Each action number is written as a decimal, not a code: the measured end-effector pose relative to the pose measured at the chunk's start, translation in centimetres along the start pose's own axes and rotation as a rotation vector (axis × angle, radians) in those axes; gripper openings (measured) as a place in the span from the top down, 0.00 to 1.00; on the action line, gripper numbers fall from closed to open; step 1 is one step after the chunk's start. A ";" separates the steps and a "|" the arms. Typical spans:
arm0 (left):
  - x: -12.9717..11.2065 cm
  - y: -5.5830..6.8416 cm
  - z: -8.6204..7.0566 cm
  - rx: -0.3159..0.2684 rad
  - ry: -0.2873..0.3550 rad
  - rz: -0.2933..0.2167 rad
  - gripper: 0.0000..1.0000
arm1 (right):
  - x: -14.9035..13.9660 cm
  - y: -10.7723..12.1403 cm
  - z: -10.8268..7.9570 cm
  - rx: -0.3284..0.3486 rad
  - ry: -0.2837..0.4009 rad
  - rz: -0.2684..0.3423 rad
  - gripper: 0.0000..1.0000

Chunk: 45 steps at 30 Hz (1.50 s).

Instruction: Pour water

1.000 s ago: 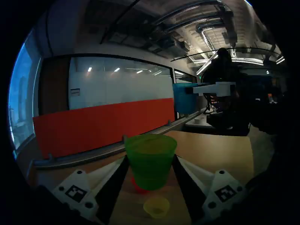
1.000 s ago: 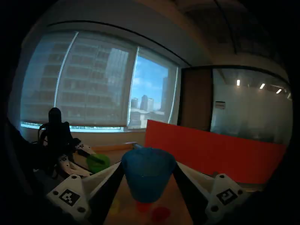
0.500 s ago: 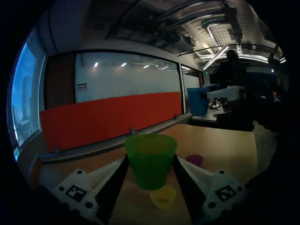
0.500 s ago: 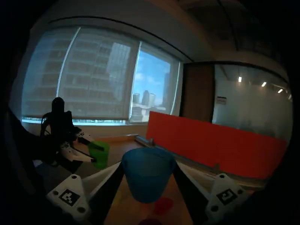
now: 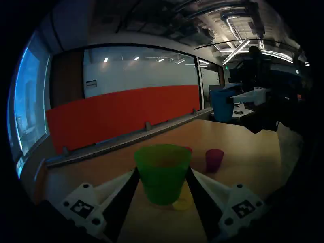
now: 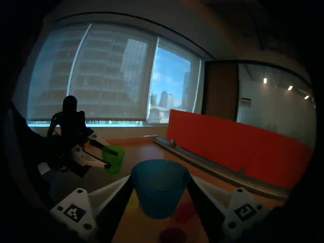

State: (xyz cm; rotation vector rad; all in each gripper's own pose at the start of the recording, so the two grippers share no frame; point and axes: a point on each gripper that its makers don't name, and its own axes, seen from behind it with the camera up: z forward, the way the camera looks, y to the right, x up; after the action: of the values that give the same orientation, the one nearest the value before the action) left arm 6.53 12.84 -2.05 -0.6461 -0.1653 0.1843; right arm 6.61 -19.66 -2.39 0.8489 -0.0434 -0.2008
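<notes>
Left gripper [image 5: 163,175] is pinching the green cup [image 5: 163,182], right gripper [image 6: 160,178] the blue cup [image 6: 160,196] (well apart, at two o'clock from it), so tipping now is risking water on the table [image 5: 243,141].

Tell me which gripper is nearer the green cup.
Left. The left gripper is shut on the green cup, both fingers pressing its sides. The right gripper, shut on a blue cup, stands well apart from it across the wooden table.

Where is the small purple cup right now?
In the left gripper view, the purple cup stands on the wooden table, just right of and beyond the green cup held in the left claw.
</notes>
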 end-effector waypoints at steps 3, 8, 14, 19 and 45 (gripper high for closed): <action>-1.0 -0.1 0.0 0.002 -0.023 -0.006 0.19 | -0.7 -0.5 0.3 0.010 -0.008 0.001 0.09; -2.6 -0.1 0.1 0.003 -0.058 -0.005 0.19 | -1.8 -1.2 0.8 0.026 -0.025 -0.003 0.09; -4.4 -0.3 0.1 0.002 -0.102 -0.006 0.19 | -3.5 -1.9 1.4 0.049 -0.051 0.000 0.09; -6.1 -0.5 0.2 0.000 -0.142 -0.012 0.19 | -5.0 -2.3 1.9 0.061 -0.081 0.004 0.09; -12.7 -0.2 0.0 -0.056 -0.342 -0.030 0.19 | -11.1 -4.3 3.7 0.117 -0.226 0.005 0.08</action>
State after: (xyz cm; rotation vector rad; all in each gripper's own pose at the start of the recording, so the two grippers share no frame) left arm -5.82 9.88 -3.16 -0.6639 -0.5108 0.2616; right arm -5.37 -23.05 -2.67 0.9390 -0.2709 -0.2910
